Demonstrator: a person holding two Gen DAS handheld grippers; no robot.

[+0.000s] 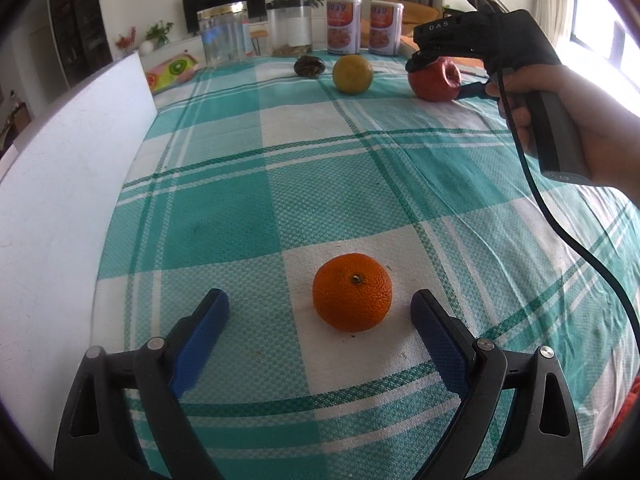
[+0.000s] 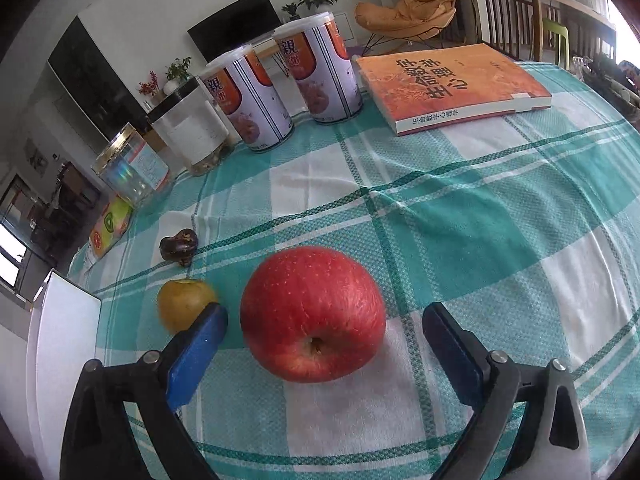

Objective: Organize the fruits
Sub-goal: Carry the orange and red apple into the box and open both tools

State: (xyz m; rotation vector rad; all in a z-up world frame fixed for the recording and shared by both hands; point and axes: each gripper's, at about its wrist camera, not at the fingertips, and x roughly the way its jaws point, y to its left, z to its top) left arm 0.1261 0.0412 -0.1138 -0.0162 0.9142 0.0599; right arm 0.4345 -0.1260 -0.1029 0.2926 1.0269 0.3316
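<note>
My left tongs (image 1: 320,312) are spread wide on either side of the orange (image 1: 352,292), which sits on a white square of the checked cloth (image 1: 240,208) on the desk; neither blue pad touches it. My right tongs (image 2: 324,330) are just as wide open around the red apple (image 2: 313,314), gripping nothing, the apple resting on the cloth between the pads with its hollow facing me. Just left of the apple lies a yellow fruit (image 2: 184,308), and farther left a dark, wrinkled fruit (image 2: 179,245). At the far edge stand two cans (image 2: 288,92) with an orange book (image 2: 448,80) to their right.
</note>
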